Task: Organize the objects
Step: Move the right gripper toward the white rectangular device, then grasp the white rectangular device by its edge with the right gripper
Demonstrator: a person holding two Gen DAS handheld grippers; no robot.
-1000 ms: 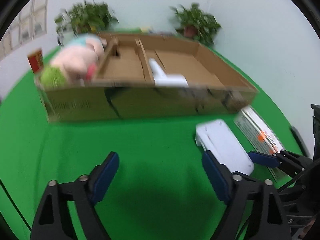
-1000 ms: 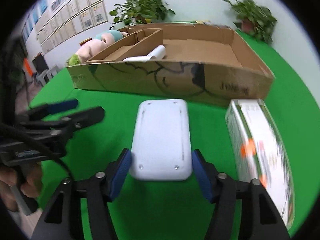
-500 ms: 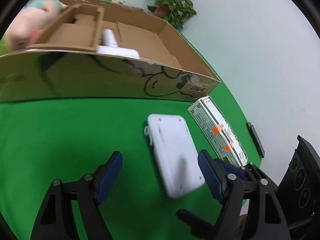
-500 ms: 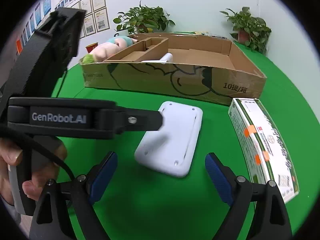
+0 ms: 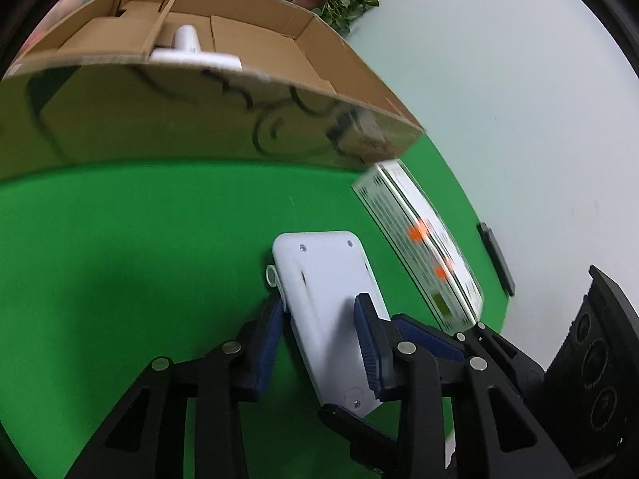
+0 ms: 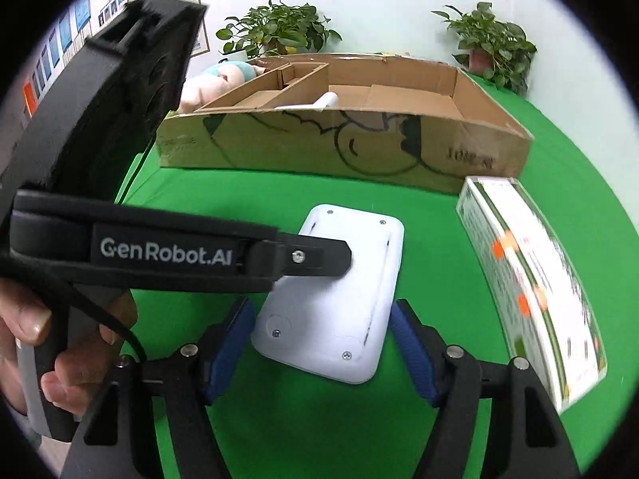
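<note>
- the left hand-held gripper [image 5: 319, 319] is narrowed onto the white device [image 5: 331, 303]: one blue pad [image 5: 268, 343] presses its left edge and the other pad [image 5: 369, 343] lies against its top face near the right edge, so it grips the near part of the device.
- in the right wrist view the left hand-held gripper [image 6: 315, 257] reaches in from the left, its black finger lying over the top of the white device [image 6: 339, 299]; a hand [image 6: 60, 343] holds its handle at the lower left.
- the right hand-held gripper [image 6: 323, 343] stands wide, its blue pads [image 6: 229, 351] either side of the near end of the device, apart from it; it holds nothing.
- the device is a flat white slab with rounded corners and small screws, resting on the green table [image 6: 439, 239], near end tipped a little; whether it is lifted clear i cannot tell.
- just right of the device lies a long carton [image 6: 531, 283] with green edging and orange marks, blurred in both views; its far end is close to the box corner.
- beyond them stands a low, open cardboard box [image 6: 359, 147] with black line drawing on its front wall and dividers at its left end.
- a white tube [image 5: 187, 40] lies inside the box against a divider.
- a pink plush toy [image 6: 211, 84] lies at the box's far left, outside its wall.
- two potted plants [image 6: 279, 28] stand by the wall behind the box.
</note>
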